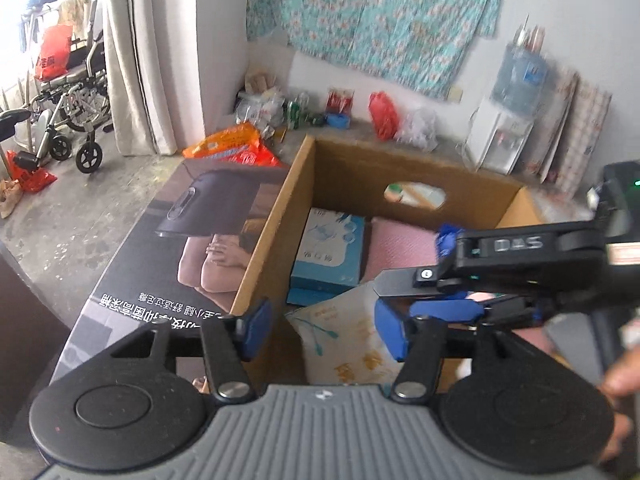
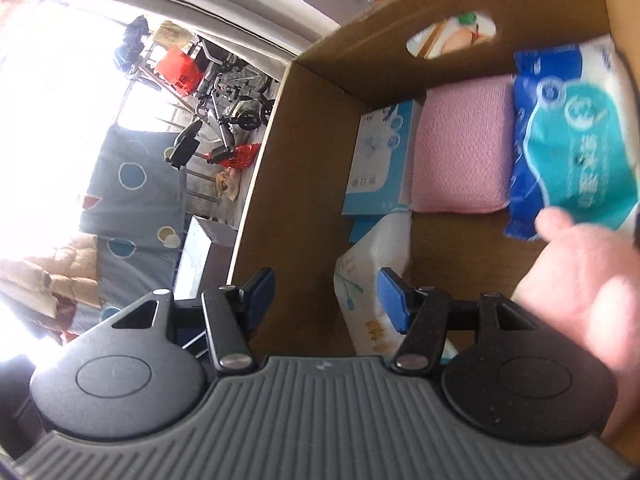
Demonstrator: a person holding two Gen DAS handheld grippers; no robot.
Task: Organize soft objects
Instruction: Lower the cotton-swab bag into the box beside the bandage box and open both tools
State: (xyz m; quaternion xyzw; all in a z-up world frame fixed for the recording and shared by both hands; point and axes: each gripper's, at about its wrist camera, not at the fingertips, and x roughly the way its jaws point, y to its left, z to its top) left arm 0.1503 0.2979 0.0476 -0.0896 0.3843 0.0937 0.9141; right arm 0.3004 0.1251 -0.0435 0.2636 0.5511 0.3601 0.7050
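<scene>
Tissue packs lie in an open cardboard box (image 1: 276, 216) on a grey concrete floor (image 1: 80, 216). Nearest, a white pack (image 1: 340, 340) leans at the near wall, with the left gripper (image 1: 320, 328) spread and empty above it. The right gripper (image 2: 326, 300) hangs released, gripping nothing. Further in sit a blue box (image 2: 380, 160), a pink pack (image 2: 464, 144) and a blue pack (image 2: 572, 140) along the far wall. Beyond stand a wheelchair (image 1: 72, 92) and a floral cloth (image 1: 372, 16).

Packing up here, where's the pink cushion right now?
In the right wrist view the pink cushion lies inside the cardboard box against its far wall, between the light blue carton and the blue tissue pack.
</scene>
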